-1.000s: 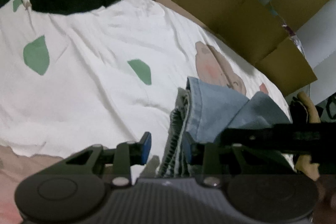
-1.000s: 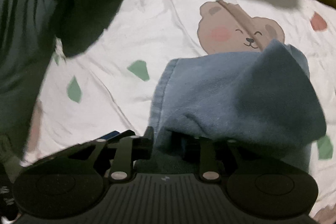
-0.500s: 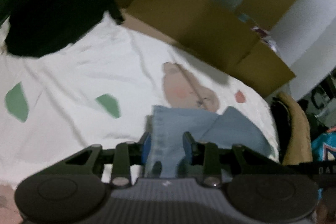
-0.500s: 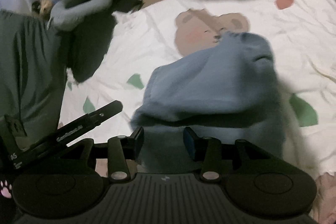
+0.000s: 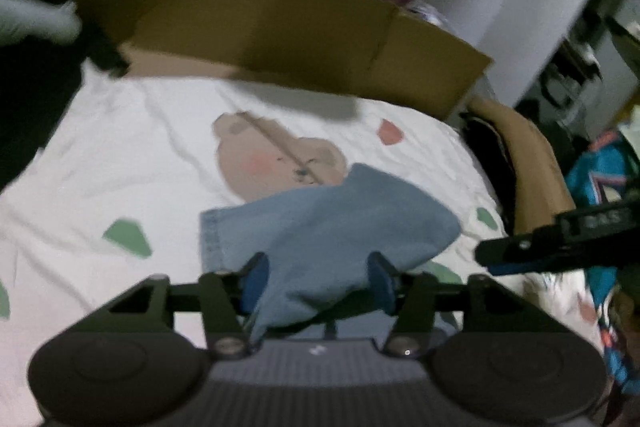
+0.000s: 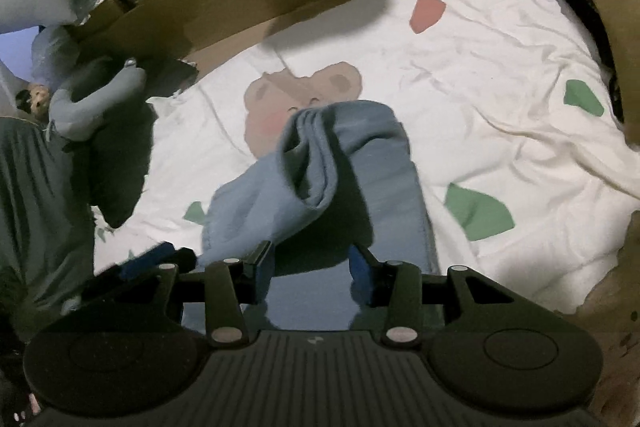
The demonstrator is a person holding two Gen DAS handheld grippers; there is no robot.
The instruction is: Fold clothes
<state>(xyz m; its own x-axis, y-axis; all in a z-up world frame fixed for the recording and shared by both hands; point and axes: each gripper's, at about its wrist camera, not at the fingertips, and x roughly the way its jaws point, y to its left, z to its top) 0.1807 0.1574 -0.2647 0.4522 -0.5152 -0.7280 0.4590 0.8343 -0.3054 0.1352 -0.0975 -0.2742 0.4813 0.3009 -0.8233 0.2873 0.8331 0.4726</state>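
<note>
A light blue denim garment lies bunched and partly folded on a white bed sheet printed with a bear and green shapes. It also shows in the right wrist view, with one end rolled up over the rest. My left gripper is open, its blue pads wide apart on either side of the near end of the cloth. My right gripper is open too, just above the near part of the garment. The right gripper's tip shows at the right of the left wrist view.
Cardboard boxes stand along the far edge of the bed. Dark green clothing and a grey plush toy lie at the left. A tan garment and a teal item sit off the bed's right side.
Both grippers have opened and let go of the denim garment. The garment has dropped onto the sheet. Both views have swung toward the bear print.
</note>
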